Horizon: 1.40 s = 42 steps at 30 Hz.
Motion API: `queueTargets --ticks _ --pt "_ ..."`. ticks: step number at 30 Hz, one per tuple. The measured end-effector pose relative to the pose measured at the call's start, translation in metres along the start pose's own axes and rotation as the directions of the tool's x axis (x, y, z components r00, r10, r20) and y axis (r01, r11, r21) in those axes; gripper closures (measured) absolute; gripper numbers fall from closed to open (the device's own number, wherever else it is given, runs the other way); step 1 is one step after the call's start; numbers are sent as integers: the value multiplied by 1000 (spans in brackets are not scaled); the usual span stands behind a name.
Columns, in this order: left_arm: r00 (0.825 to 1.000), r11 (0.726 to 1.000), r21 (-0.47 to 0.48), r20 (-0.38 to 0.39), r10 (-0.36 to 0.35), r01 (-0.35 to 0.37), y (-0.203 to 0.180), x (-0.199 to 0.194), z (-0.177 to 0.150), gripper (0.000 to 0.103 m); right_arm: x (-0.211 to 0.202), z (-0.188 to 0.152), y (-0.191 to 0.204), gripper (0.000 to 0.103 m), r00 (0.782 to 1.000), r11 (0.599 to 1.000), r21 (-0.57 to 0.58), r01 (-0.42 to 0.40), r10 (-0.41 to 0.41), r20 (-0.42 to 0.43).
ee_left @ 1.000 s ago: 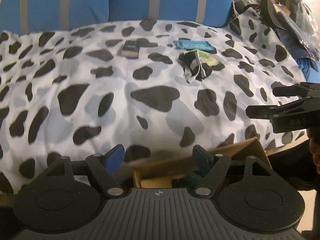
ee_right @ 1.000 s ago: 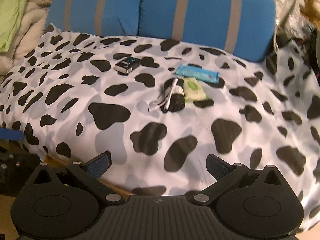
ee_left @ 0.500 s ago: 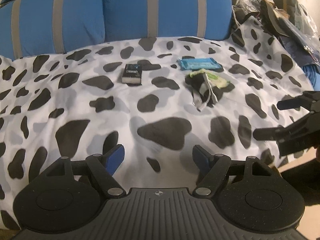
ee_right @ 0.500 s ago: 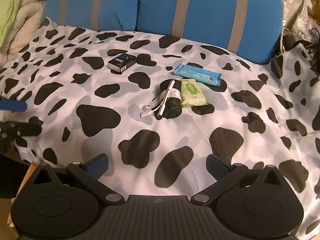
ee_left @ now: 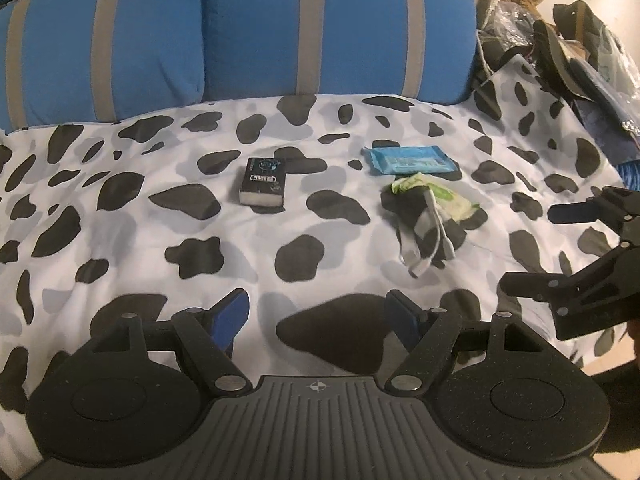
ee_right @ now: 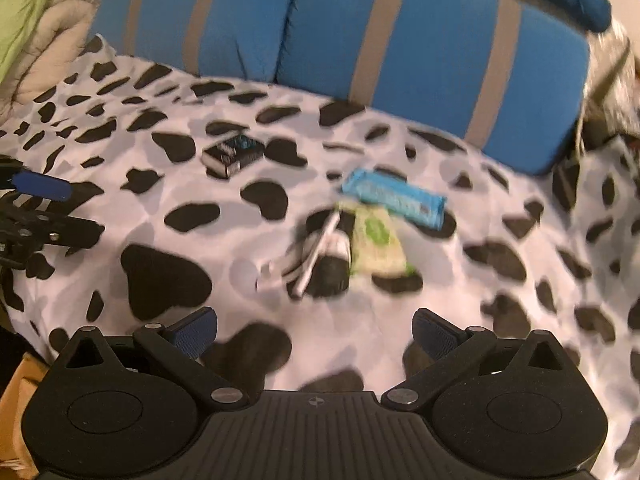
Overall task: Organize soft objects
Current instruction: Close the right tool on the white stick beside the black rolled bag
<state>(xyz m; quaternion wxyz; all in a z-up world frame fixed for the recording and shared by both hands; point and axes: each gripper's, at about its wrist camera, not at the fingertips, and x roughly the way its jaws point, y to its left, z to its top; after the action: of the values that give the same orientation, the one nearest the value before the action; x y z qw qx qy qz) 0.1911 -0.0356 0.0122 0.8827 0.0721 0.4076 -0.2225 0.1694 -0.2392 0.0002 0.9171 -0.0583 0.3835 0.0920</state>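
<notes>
We take the bed (ee_left: 120,264) with its cow-spotted cover as our ground and the black sock bundle (ee_left: 424,228) as our landmark. It lies ahead of both tongs and apart from both; we judge it the first thing to gather. From the left tongs (ee_left: 316,318) it sits ahead and to the right; from the right tongs (ee_right: 314,330) it sits almost straight ahead (ee_right: 330,256), so we think the right hand is better lined up. Its long axis runs roughly away from us. Both tongs are spread apart and carry nothing.

Behind the bundle lies the blue wipes pack (ee_left: 410,159); touching its right side is the green pack (ee_left: 444,196); well to its left is the small black box (ee_left: 264,181). A white cord (ee_left: 438,226) lies across the bundle.

The right view is smeared, so labels are unreadable. Whether the bundle is one sock or more we cannot tell.
</notes>
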Motion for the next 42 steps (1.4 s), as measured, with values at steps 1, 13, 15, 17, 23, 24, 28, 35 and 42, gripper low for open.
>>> queueTargets --ticks 1,13,15,17,23,24,28,35,42 --pt "1000 1000 -3 -2 -4 4 1 3 2 29 3 3 1 0 1000 1000 -3 -7 7 3" --pt "999 999 -23 -5 -35 34 4 10 21 29 46 25 13 1 1000 988 -154 20 -20 2" --pt "999 999 -15 -9 -38 38 3 9 21 29 56 28 14 8 1000 983 -181 31 -29 9" --pt "999 999 -6 -16 -38 38 2 9 20 29 67 30 12 18 999 983 -183 32 -34 -9" --pt "998 998 -32 -31 -50 49 6 8 21 29 93 34 12 44 996 977 -199 71 -80 -36" --pt "998 998 -33 -31 -48 47 7 8 21 29 95 34 14 47 995 973 -215 80 -90 -35" --pt "999 999 -33 -39 -38 37 7 8 20 29 102 33 24 66 994 958 -274 87 -103 -44" --pt "998 999 -27 -52 -18 17 7 10 18 29 97 29 35 95 989 915 -377 144 -150 13" --pt "999 1000 -11 -49 -17 17 3 10 18 29 72 40 25 99 996 951 -294 90 -87 21"
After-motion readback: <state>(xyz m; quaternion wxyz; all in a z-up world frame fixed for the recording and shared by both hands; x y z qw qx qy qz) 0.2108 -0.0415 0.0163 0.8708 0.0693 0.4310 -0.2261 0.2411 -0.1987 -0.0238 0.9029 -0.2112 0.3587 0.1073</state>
